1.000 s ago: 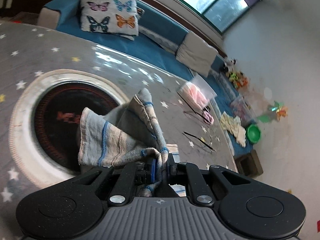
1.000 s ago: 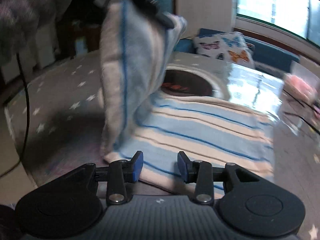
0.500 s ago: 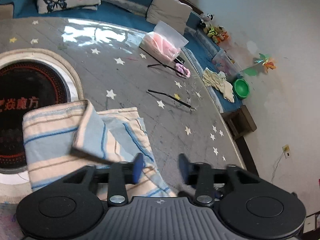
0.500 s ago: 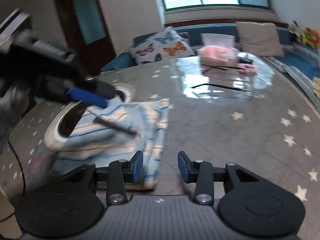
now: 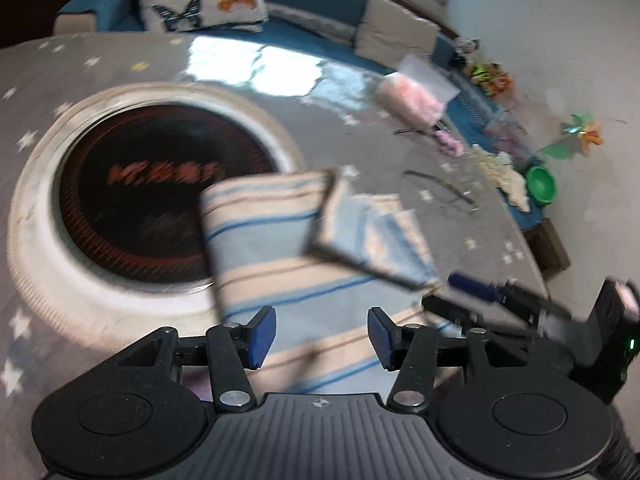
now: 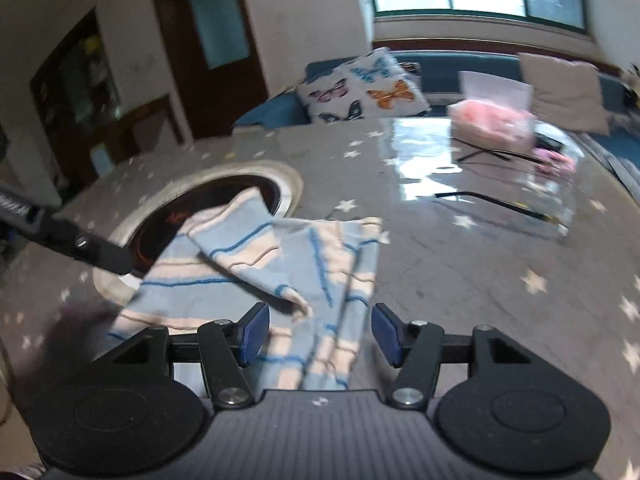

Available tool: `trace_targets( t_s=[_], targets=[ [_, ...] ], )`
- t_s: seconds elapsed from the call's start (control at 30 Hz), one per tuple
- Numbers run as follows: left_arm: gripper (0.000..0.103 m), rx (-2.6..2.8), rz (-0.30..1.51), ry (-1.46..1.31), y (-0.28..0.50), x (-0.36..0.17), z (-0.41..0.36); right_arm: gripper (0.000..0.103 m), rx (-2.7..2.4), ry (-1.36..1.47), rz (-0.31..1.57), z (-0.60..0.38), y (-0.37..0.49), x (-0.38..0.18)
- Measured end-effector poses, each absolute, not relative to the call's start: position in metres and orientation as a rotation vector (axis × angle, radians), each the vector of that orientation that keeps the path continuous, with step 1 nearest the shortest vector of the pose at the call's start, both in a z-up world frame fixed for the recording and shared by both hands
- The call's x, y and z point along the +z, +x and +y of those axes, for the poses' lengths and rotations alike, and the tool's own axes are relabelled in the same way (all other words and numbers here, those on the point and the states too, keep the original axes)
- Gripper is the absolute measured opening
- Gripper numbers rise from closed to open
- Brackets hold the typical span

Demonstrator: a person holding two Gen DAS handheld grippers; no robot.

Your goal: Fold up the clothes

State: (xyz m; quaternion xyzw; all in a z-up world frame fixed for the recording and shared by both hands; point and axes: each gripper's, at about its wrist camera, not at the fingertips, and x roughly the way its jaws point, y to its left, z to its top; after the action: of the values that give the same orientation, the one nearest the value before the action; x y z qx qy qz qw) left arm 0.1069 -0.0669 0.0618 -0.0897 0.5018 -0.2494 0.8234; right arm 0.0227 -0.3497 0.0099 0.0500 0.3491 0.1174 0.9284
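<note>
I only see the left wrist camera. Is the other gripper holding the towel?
Observer: No. In the right wrist view the right gripper is open. The towel lies loose in front of it, not pinched.
Child: What's past the table on that side?
Observer: A brown door with a glass pane.
Child: Does my gripper show up there?
Observer: Yes. One finger of the left gripper pokes in from the left, by the ring.
</note>
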Motion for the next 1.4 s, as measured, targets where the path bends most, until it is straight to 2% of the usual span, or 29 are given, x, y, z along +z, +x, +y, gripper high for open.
trace_targets(
  t_s=[0.07,0.27,0.53,0.6,0.67,0.8,0.9,1.03,1.2,1.37,1.4],
  targets=[
    [0.056,-0.498,1.07,-0.172,0.104,0.054,-0.06,0.065,0.239,0.047,0.733,-0.339,0.035,0.003],
    [0.056,-0.456,1.09,-0.167,0.101,0.039,-0.047,0.066,0.167,-0.051,0.683,-0.327,0.064,0.001],
    [0.062,-0.466,1.065,-0.137,0.108,0.039,-0.053,0.066,0.052,0.089,0.649,-0.362,0.064,0.009],
    [0.062,-0.468,1.061,-0.134,0.111,0.039,-0.056,0.063,0.06,0.098,0.64,-0.364,0.059,0.012],
    [0.062,-0.472,1.053,-0.132,0.114,0.04,-0.06,0.05,0.09,0.106,0.62,-0.362,0.056,0.018],
    [0.062,-0.465,1.026,-0.108,0.121,0.041,-0.068,0.035,0.206,0.112,0.598,-0.345,0.055,0.021],
    [0.061,-0.446,1.012,-0.082,0.126,0.039,-0.072,0.033,0.255,0.102,0.625,-0.335,0.065,0.013],
    [0.06,-0.402,1.023,-0.063,0.135,0.033,-0.07,0.024,0.248,0.138,0.703,-0.34,0.082,-0.006],
    [0.054,-0.378,1.007,-0.082,0.146,0.037,-0.065,0.024,0.253,0.128,0.7,-0.341,0.08,0.003],
    [0.043,-0.385,0.946,-0.064,0.163,0.043,-0.076,0.025,0.274,0.118,0.682,-0.335,0.091,0.009],
    [0.038,-0.373,0.941,-0.05,0.168,0.041,-0.078,0.025,0.276,0.118,0.687,-0.335,0.095,0.008]
  ],
)
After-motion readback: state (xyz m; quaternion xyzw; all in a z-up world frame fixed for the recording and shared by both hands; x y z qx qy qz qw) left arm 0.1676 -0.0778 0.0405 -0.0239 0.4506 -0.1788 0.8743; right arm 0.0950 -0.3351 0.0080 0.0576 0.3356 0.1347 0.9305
